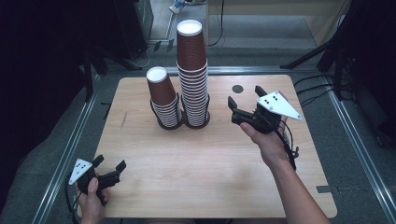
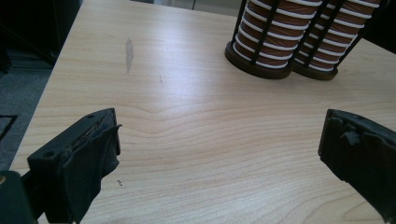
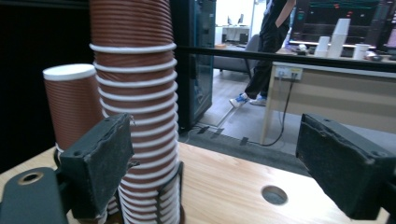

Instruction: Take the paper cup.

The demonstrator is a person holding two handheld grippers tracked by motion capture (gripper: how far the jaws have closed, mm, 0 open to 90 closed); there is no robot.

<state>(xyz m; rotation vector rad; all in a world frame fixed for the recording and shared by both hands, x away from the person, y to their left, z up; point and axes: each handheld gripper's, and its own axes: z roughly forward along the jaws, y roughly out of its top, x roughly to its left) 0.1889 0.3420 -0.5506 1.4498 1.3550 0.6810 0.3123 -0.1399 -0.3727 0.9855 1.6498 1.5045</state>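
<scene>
Running off the frame's top, the tall cup stack of ribbed brown cups faces the wide-open, empty right gripper; the left gripper gapes empty too.

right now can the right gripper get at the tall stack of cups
Probably yes. The right gripper is open, held up beside the tall stack of cups, with bare table between them and nothing in the way. The shorter stack stands on the far side, out of its path.
</scene>
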